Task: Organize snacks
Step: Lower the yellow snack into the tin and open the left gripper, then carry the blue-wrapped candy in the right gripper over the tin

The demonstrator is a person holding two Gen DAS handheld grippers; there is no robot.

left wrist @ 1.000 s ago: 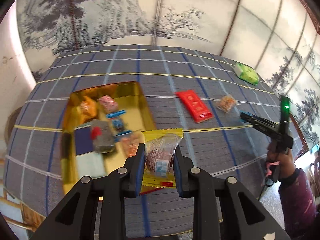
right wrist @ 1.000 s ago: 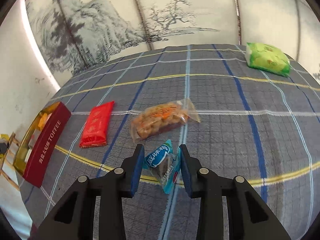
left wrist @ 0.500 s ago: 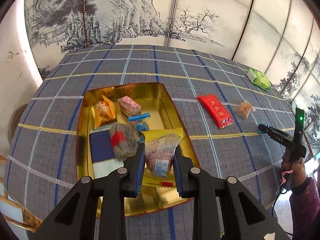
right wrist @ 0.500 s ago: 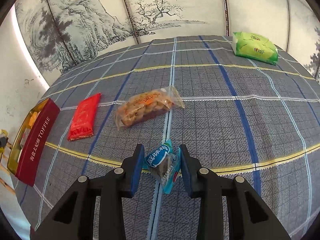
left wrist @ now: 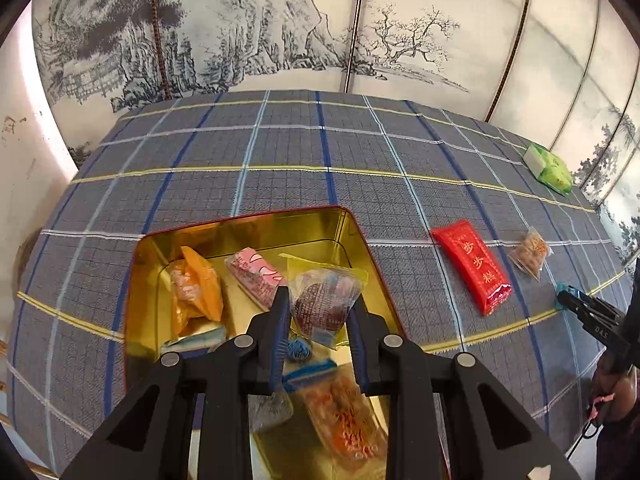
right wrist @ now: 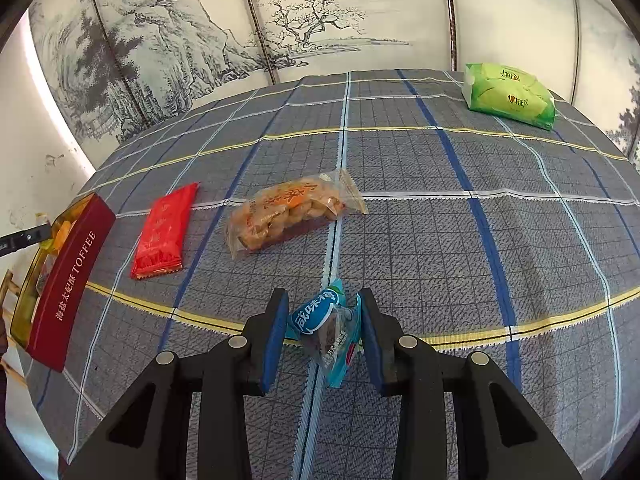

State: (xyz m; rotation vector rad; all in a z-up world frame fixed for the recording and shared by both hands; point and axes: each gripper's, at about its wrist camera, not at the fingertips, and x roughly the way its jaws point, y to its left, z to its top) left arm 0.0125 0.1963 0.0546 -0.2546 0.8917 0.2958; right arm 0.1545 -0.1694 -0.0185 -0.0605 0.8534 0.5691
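My left gripper point(left wrist: 319, 312) is shut on a yellow-edged clear snack packet point(left wrist: 325, 298) and holds it above the gold tin point(left wrist: 256, 228), which holds several snacks. My right gripper point(right wrist: 323, 320) is shut on a small blue-and-clear snack packet point(right wrist: 326, 330) just above the cloth. The right gripper also shows at the right edge of the left wrist view point(left wrist: 568, 300). On the checked cloth lie a red packet point(right wrist: 164, 232), a clear packet of orange snacks point(right wrist: 288, 210) and a green pack point(right wrist: 508, 96).
The tin's red TOFFEE side point(right wrist: 68, 280) faces the right gripper at far left. The red packet point(left wrist: 472, 264), the orange snack packet point(left wrist: 530, 254) and the green pack point(left wrist: 550, 168) lie right of the tin. A painted screen stands behind the table.
My left gripper has moved with its packet from the tin's right edge to over the tin. My right gripper has held its blue packet and shifted slightly nearer the cloth.
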